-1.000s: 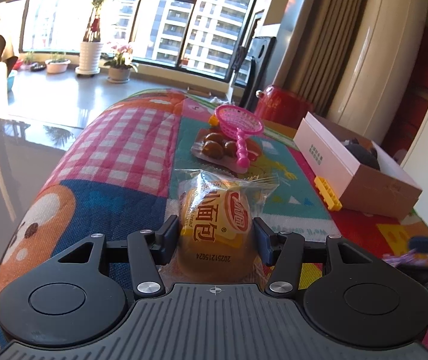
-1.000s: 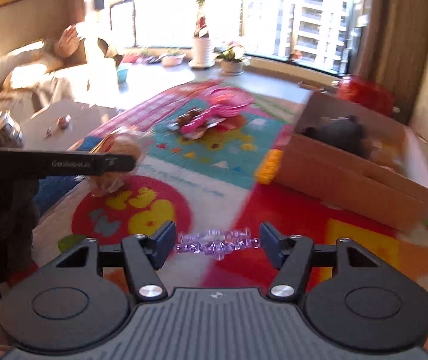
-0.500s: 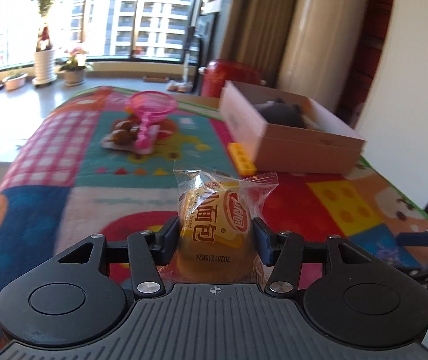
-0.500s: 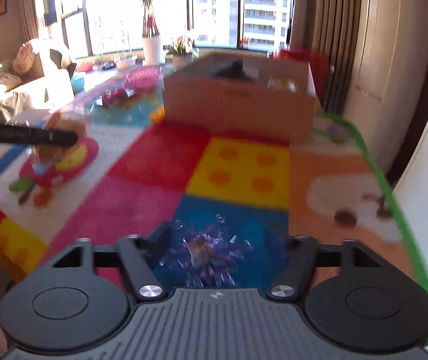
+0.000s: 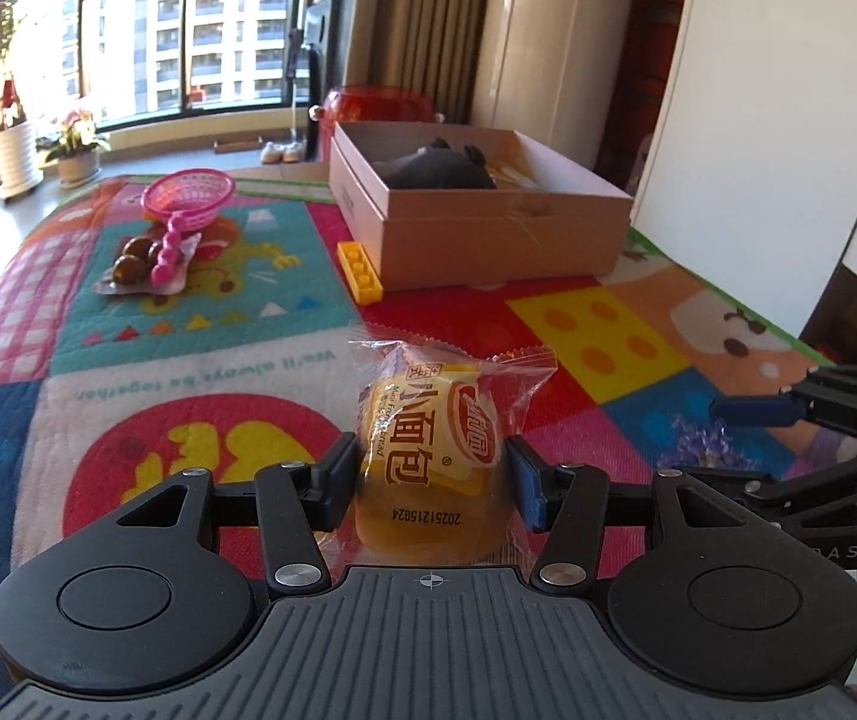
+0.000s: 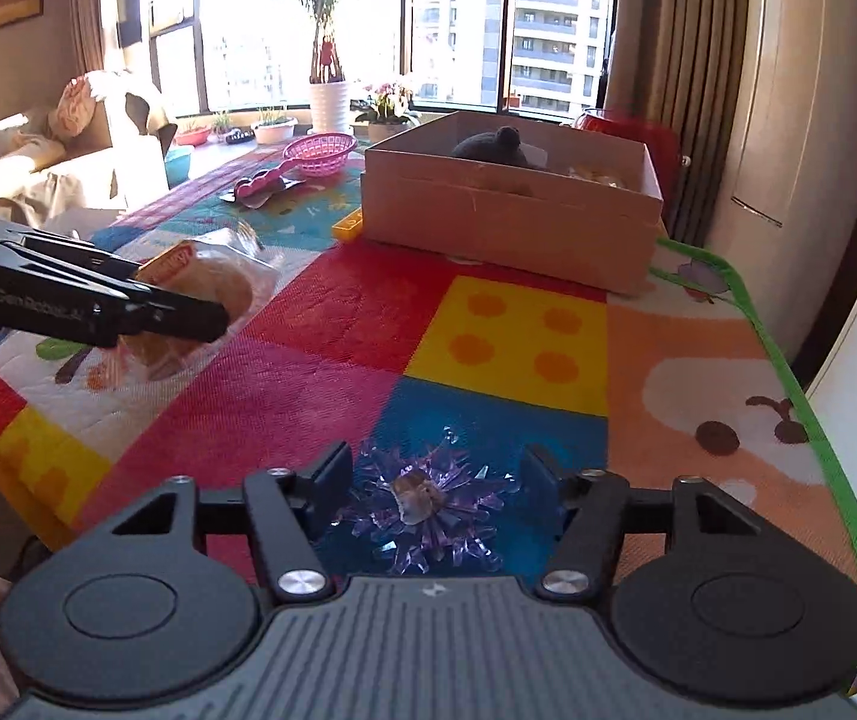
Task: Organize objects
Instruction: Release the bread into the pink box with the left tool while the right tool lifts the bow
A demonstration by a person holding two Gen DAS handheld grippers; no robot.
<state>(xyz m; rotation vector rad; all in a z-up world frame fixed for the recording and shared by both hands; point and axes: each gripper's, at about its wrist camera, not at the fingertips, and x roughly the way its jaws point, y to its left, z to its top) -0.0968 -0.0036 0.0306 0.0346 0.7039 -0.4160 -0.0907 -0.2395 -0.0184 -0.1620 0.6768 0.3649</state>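
Right wrist view: the right gripper (image 6: 434, 477), newly arrived, is closing around the spiky purple crystal ornament (image 6: 425, 507); the left gripper (image 5: 433, 480) still clamps the wrapped yellow bun (image 5: 428, 462), now facing the cardboard box (image 5: 476, 222).

The cardboard box (image 5: 488, 228) was the main obstacle, standing open-topped at the far side of the play mat (image 5: 200, 360). A yellow toy brick (image 5: 359, 272) lay touching the box's near left corner. Left of the box, well apart, a pink toy strainer (image 5: 185, 204) lay over a packet of chestnuts (image 5: 134, 267). In front of the box the mat's red and yellow panels lay bare. A grey plush toy (image 5: 434, 171) filled the box's left part. A red container (image 5: 377, 105) stood just behind the box.
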